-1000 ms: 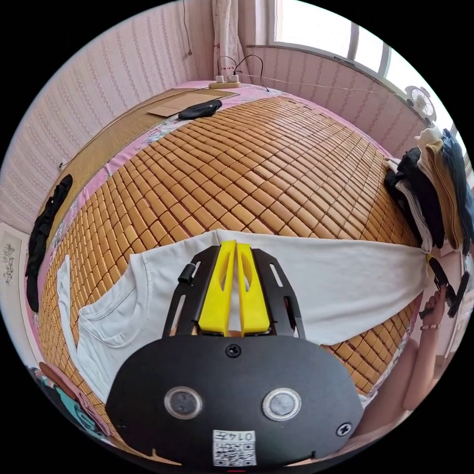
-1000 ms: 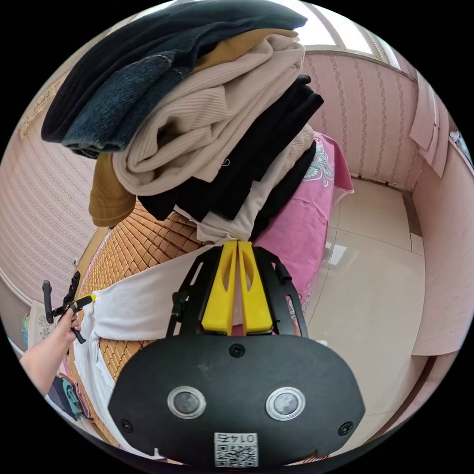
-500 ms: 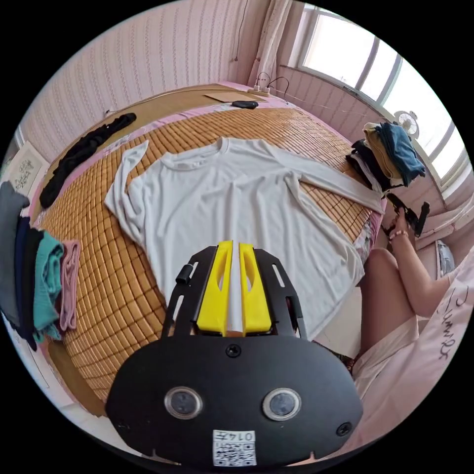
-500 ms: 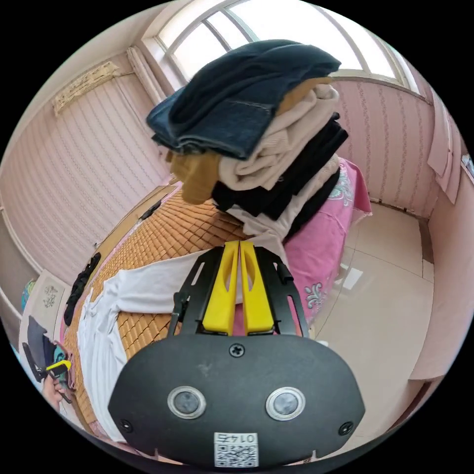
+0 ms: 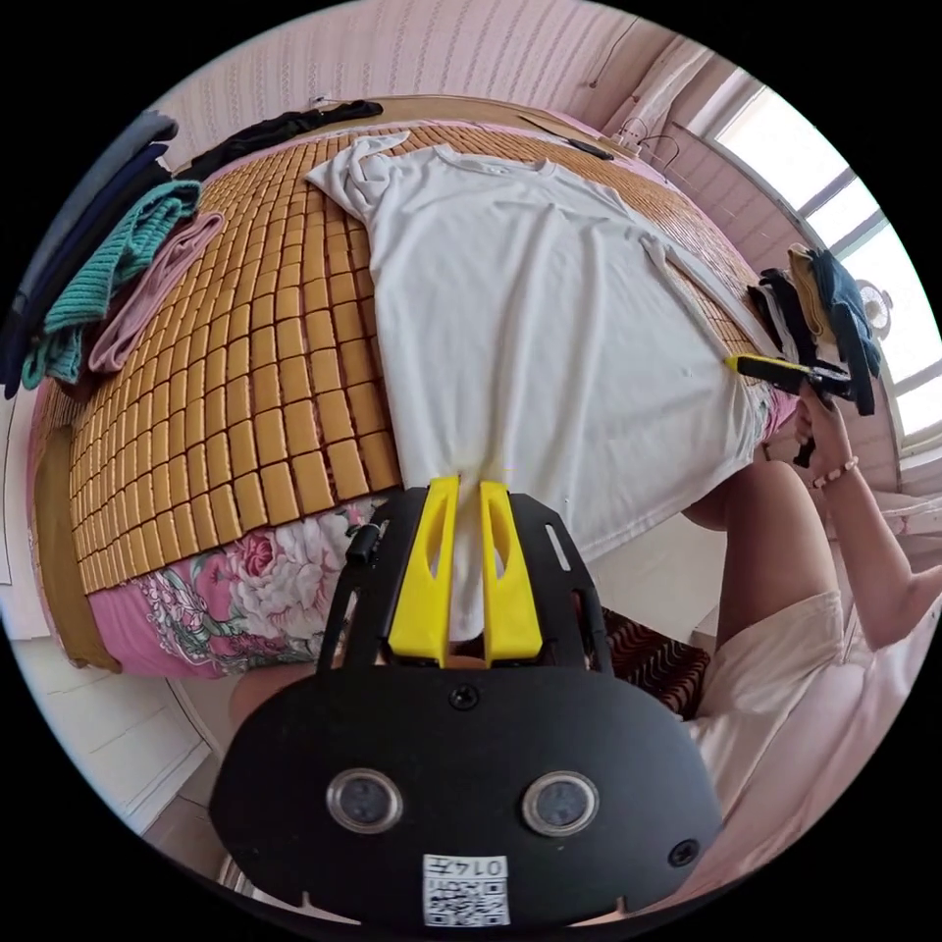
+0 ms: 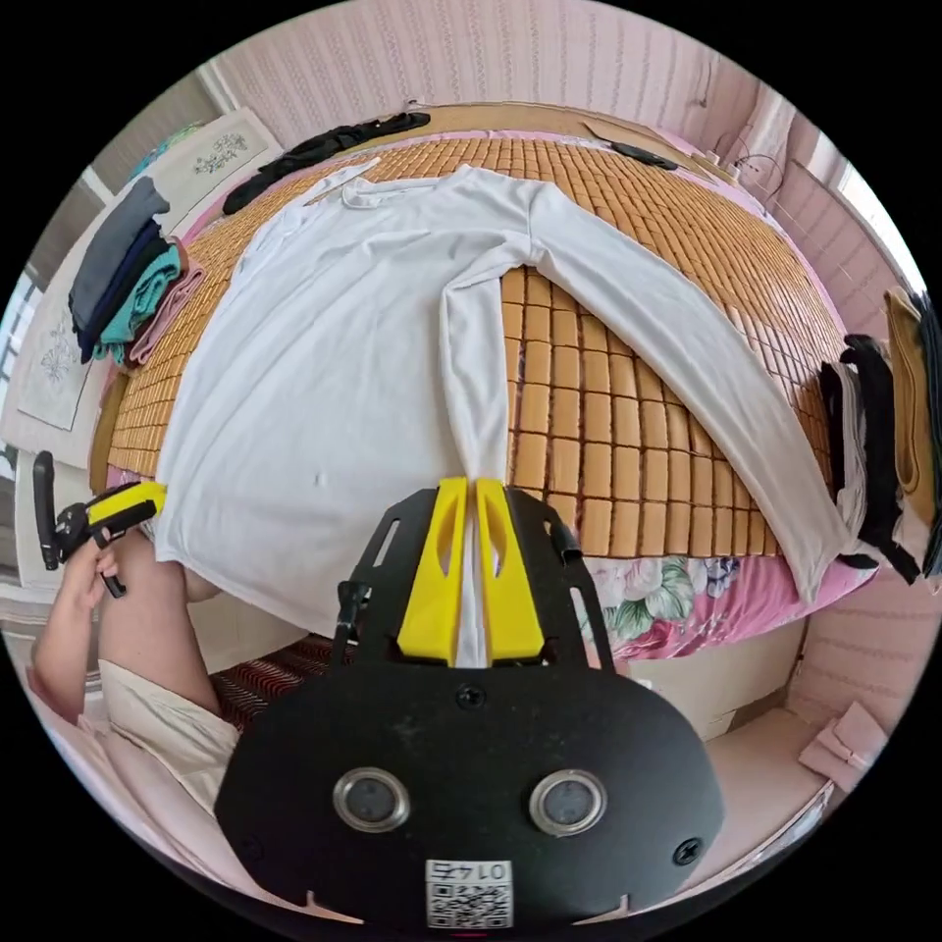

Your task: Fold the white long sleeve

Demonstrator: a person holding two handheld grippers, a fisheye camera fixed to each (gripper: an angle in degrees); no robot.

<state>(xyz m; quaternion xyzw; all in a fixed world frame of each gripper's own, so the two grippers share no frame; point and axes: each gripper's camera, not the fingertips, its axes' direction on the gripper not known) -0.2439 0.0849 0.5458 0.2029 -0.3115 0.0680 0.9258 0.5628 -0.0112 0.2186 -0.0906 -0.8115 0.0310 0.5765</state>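
We pinch the bottom hem of the white long sleeve shirt [image 6: 373, 324] in our left tool [image 5: 468, 569] and right tool [image 6: 471, 574], and it lies long-ways on the bed mat [image 6: 608, 392], collar far from us.

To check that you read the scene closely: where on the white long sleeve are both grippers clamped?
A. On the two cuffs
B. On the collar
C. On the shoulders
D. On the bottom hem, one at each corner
D: the left gripper and right gripper each pinch a hem corner of the white long sleeve, the collar lying far away.
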